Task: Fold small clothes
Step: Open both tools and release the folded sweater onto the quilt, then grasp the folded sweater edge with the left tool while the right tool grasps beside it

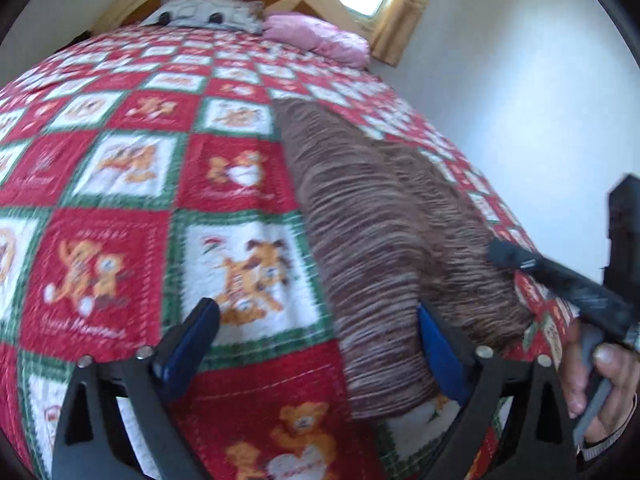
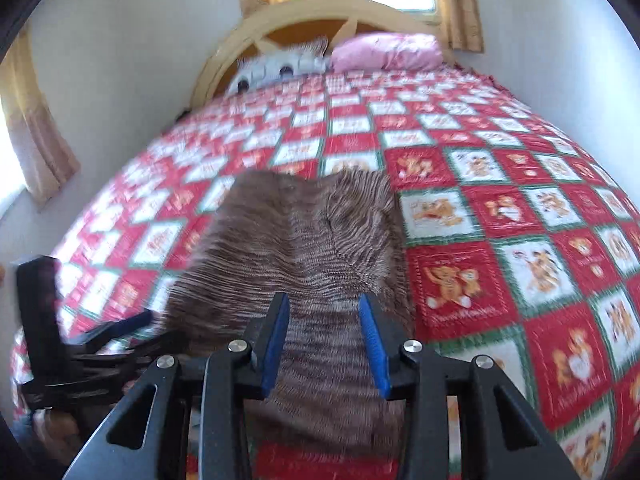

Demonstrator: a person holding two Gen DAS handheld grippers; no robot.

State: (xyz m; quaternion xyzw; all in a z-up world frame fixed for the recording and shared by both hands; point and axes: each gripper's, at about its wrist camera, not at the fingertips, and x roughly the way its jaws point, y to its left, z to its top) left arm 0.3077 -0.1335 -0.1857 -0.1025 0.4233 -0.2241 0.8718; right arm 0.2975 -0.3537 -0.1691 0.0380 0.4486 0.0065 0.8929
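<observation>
The brown striped garment (image 2: 304, 240) lies long on the bed (image 1: 120, 184), apparently folded lengthwise; crosswise folding remains. The left tongs (image 1: 320, 344) gape wide, empty, and the right tongs (image 2: 325, 340) stand part-open astride its near end, unpinched.

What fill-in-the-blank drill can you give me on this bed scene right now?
1. The brown striped knit garment lies on a red, white and green ____ quilt.
2. The plain pillow by the wooden headboard is ____.
3. The left gripper has its jaws wide ____.
4. The pads of the right gripper are coloured ____.

Missing words: checkered; pink; open; blue.
</observation>
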